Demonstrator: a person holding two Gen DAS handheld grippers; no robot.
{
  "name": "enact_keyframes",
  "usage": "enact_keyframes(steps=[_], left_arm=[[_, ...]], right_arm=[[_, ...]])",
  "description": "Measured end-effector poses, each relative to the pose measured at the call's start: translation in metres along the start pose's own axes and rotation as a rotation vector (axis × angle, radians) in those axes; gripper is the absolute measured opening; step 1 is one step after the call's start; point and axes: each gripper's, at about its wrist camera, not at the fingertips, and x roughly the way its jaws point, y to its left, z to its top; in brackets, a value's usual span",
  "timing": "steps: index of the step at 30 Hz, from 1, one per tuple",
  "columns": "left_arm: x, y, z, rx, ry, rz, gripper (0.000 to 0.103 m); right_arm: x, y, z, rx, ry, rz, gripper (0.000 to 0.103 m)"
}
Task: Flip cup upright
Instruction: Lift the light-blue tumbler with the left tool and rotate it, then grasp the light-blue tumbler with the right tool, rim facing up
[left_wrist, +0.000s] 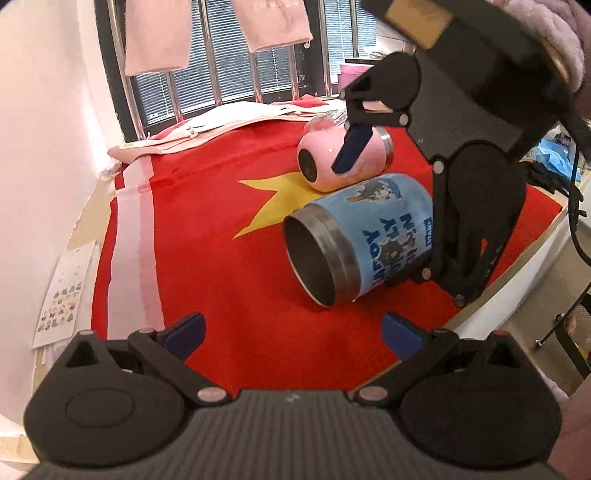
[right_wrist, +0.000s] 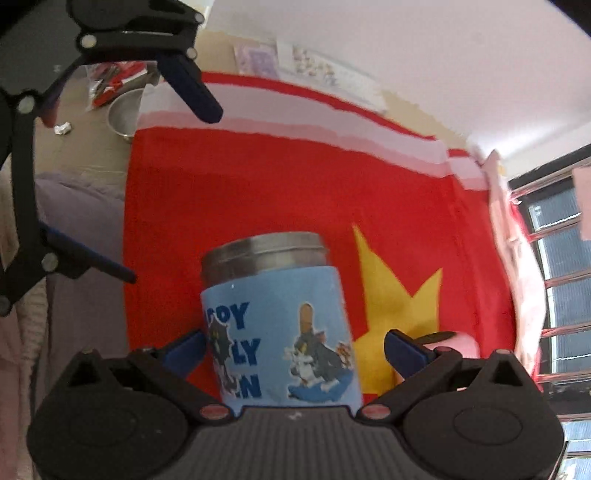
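- Left wrist view: my left gripper (left_wrist: 291, 338) hung above the red cloth (left_wrist: 229, 280) with its jaws spread and nothing between them. The blue cup (left_wrist: 364, 240) lay on its side ahead, steel mouth facing me, touching a pink cup (left_wrist: 343, 158) that also lay tipped behind it. My right gripper (left_wrist: 388, 218) reached in from the right, one finger over the pink cup, the other by the blue cup's base end; I could not tell contact from here.
- Right wrist view: the blue cup (right_wrist: 280, 332) sat between my right gripper's (right_wrist: 295, 350) spread fingers, base end toward the camera; the pads looked near the sides but apart from them. The left gripper (right_wrist: 162, 184) hovered at upper left, also spread.
- I judged the flip not yet started: cup bracketed, not clamped; closing, tilting and setting down remained.
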Motion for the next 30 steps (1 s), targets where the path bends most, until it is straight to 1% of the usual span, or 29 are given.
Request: enact_keyframes(steps=[1, 2, 3, 6, 9, 11, 15, 18, 20, 22, 24, 26, 28, 30], left_arm=[[0.001, 0.000, -0.001, -0.002, 0.002, 0.003, 0.103], [0.000, 0.002, -0.003, -0.005, 0.002, 0.003, 0.103], [0.001, 0.002, -0.004, -0.008, 0.002, 0.005, 0.103], [-0.003, 0.003, -0.007, -0.012, -0.003, 0.021, 0.103], [-0.007, 0.007, -0.008, -0.024, -0.013, 0.032, 0.103], [-0.011, 0.010, -0.008, -0.033, -0.020, 0.040, 0.103], [-0.016, 0.016, -0.008, -0.039, -0.033, 0.042, 0.103], [-0.017, 0.022, -0.011, -0.036, -0.034, 0.045, 0.103], [-0.018, 0.029, -0.013, -0.045, -0.035, 0.042, 0.103], [-0.018, 0.036, -0.016, -0.059, -0.034, 0.043, 0.103], [-0.019, 0.043, -0.018, -0.071, -0.033, 0.044, 0.103], [-0.021, 0.048, -0.020, -0.078, -0.033, 0.047, 0.103], [-0.022, 0.051, -0.020, -0.081, -0.030, 0.049, 0.103], [-0.022, 0.053, -0.021, -0.079, -0.029, 0.050, 0.103]], right_arm=[[0.005, -0.002, 0.001, 0.016, 0.010, 0.020, 0.097], [0.010, -0.005, 0.002, 0.038, 0.019, 0.042, 0.089], [0.014, -0.007, 0.001, 0.060, 0.024, 0.059, 0.089], [0.013, -0.013, -0.002, 0.129, 0.021, 0.071, 0.088], [0.006, -0.018, -0.005, 0.257, 0.039, 0.100, 0.088], [0.002, -0.026, -0.007, 0.390, 0.060, 0.120, 0.088], [-0.001, -0.051, -0.018, 0.731, 0.099, 0.178, 0.087], [0.006, -0.071, -0.034, 1.043, 0.143, 0.254, 0.087], [0.012, -0.077, -0.044, 1.224, 0.156, 0.298, 0.087], [0.021, -0.079, -0.050, 1.355, 0.167, 0.317, 0.087], [0.029, -0.079, -0.054, 1.470, 0.166, 0.334, 0.087], [0.032, -0.079, -0.056, 1.566, 0.147, 0.334, 0.086], [0.032, -0.078, -0.055, 1.617, 0.137, 0.327, 0.086], [0.032, -0.076, -0.052, 1.614, 0.133, 0.307, 0.087]])
